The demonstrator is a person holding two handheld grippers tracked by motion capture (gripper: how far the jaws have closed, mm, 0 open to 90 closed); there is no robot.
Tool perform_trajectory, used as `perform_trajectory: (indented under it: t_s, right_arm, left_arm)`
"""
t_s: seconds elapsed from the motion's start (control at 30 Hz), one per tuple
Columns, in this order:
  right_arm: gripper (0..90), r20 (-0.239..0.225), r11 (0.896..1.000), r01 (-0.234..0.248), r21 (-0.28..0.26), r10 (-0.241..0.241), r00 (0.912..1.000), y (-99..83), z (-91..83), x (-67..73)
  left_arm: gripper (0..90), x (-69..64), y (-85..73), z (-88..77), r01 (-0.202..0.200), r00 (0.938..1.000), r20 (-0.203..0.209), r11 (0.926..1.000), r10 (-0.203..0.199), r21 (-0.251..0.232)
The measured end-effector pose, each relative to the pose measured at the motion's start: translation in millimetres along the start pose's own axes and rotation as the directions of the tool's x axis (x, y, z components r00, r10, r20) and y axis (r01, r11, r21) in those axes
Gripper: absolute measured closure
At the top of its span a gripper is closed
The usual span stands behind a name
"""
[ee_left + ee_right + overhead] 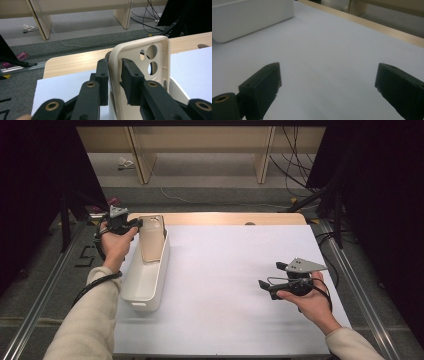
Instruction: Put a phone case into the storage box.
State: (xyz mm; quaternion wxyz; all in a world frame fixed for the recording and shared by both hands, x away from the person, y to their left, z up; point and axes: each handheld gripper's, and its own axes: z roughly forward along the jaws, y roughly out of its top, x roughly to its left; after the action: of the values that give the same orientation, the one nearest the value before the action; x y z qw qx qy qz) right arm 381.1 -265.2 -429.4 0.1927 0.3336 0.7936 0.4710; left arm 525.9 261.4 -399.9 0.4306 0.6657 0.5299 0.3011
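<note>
A beige phone case [151, 237] stands on end in the far part of a white bin [131, 292] at the table's left. In the left gripper view the case [152, 72] shows its camera holes, and one side wall sits between the jaws of my left gripper [115, 72]. Slim gaps show beside the pads, so they stand slightly open around the wall. My left gripper [136, 223] reaches in from the bin's far left corner. My right gripper [269, 274] hovers low over the white table top at the right, open and holding nothing [328, 82].
The bin's white wall [249, 20] lies far to the left in the right gripper view. A bare wooden strip [220, 218] runs along the table's far edge. Beyond it are floor cables [292, 167] and wooden furniture legs [142, 160].
</note>
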Motion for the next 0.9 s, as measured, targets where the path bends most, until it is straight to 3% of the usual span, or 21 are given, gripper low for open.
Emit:
perform_trajectory:
  t_s: [0.23, 0.5, 0.73, 0.9]
  right_arm:
    - [7.6, -0.002, 1.000, -0.001, -0.002, 0.001, 1.0000, -0.1, 0.2, 0.0]
    - [7.6, 0.000, 1.000, -0.001, -0.001, 0.001, 1.0000, -0.1, 0.2, -0.2]
    - [7.6, -0.002, 1.000, 0.000, 0.001, 0.000, 1.0000, -0.2, 0.6, 0.3]
    - [7.6, 0.001, 1.000, -0.003, 0.001, 0.003, 1.0000, -0.2, 0.5, -0.5]
  left_arm:
    - [69.9, -1.0, 1.2, 2.0, -0.026, 0.9994, -0.023, 0.9995, 0.026, 0.016]
    - [56.5, -1.3, 3.8, -0.4, -0.030, 0.9984, -0.048, 0.9993, 0.031, 0.021]
    - [36.1, -5.3, 7.0, -11.6, -0.064, 0.9956, -0.068, 0.9976, 0.065, 0.027]
    - [21.0, -10.3, 9.3, -28.5, -0.058, 0.9956, -0.074, 0.9982, 0.059, 0.015]
